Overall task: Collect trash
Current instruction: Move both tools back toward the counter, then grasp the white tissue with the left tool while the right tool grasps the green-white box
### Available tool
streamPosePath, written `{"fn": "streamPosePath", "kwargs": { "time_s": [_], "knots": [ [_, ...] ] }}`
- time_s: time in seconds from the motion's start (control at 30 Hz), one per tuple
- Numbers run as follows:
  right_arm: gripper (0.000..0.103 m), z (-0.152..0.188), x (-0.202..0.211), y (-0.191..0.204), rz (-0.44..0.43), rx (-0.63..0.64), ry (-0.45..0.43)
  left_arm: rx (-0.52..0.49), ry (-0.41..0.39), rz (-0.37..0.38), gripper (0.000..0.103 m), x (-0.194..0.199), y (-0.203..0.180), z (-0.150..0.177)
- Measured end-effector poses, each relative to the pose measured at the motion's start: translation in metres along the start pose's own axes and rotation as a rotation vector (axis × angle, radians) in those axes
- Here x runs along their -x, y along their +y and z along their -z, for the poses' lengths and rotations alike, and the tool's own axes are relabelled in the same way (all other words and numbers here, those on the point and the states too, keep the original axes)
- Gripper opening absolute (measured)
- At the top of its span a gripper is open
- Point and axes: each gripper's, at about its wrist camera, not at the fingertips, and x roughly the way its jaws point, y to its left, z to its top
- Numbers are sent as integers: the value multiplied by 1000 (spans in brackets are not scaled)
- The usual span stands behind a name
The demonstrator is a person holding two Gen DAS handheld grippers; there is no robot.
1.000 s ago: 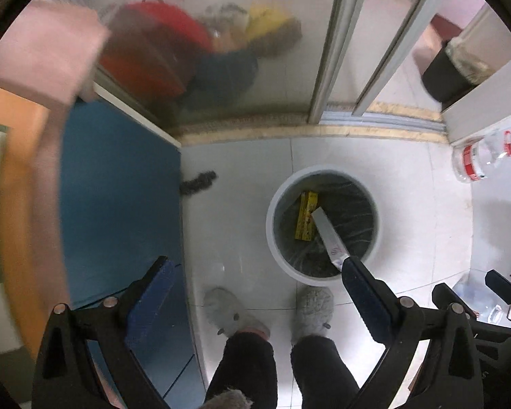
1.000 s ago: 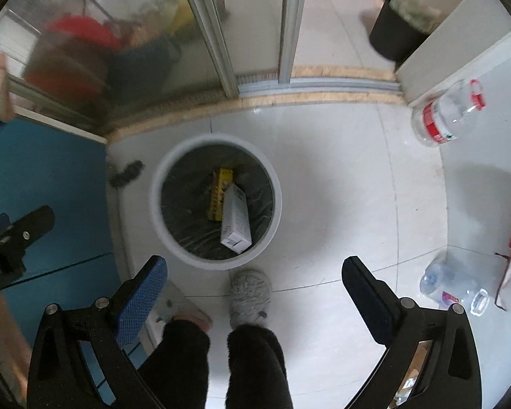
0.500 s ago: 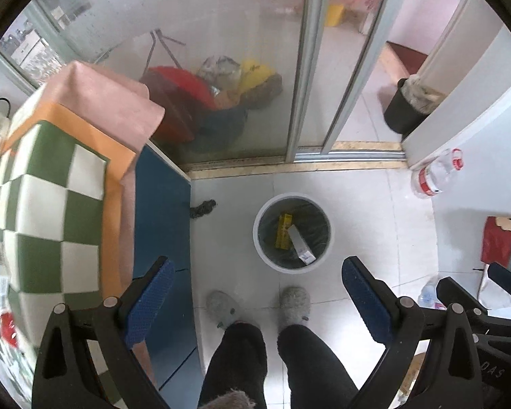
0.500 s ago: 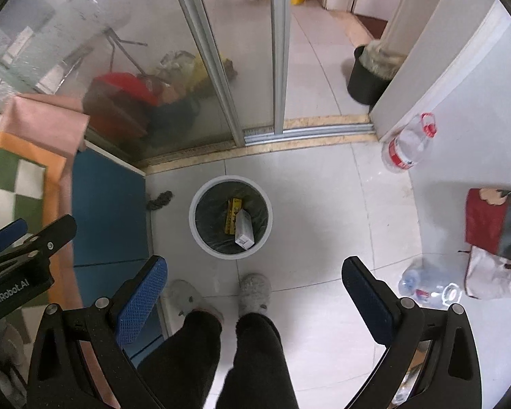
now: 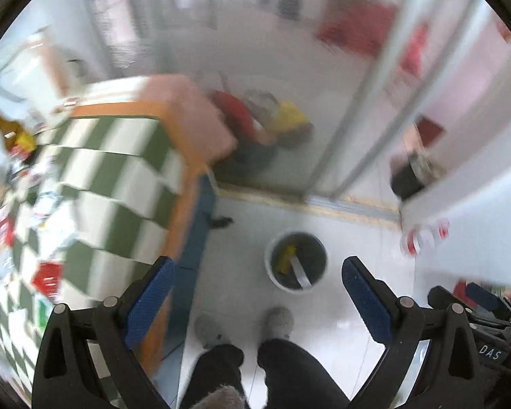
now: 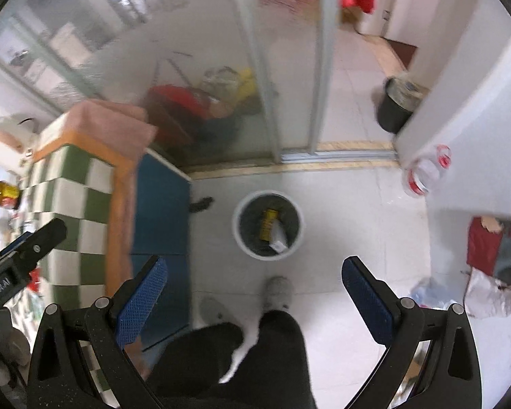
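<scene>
Both grippers, left (image 5: pixel 257 274) and right (image 6: pixel 253 274), gape wide and empty above the white bin (image 6: pixel 239 235) holding a yellow packet (image 6: pixel 268 223) and white carton (image 6: pixel 278 237).

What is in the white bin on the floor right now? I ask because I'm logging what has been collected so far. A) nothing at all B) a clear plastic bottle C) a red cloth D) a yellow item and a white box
D: the right wrist view shows a yellow item and a white box lying side by side inside the white bin.
</scene>
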Motion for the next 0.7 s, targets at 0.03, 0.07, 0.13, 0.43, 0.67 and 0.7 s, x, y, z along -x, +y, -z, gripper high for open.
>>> {"fn": "streamPosePath", "kwargs": {
  "time_s": [0.03,0.07,0.13,0.43,0.67,0.7],
  "knots": [
    [103,-3,2,15,-12,21,0,31,-18,-20,100,10,20,-3],
    [103,-6,4,38,-28,55,4,68,-33,-46,100,19,46,-5],
    [103,-9,5,87,-82,120,17,149,-52,-102,100,37,98,-1],
    [103,17,-42,303,-203,412,151,547,95,-374,100,63,336,100],
    [103,40,-108,444,-172,615,165,818,241,-347,100,19,431,189],
    [103,38,-117,456,-160,634,168,832,249,-330,100,12,438,195]
  ]
}}
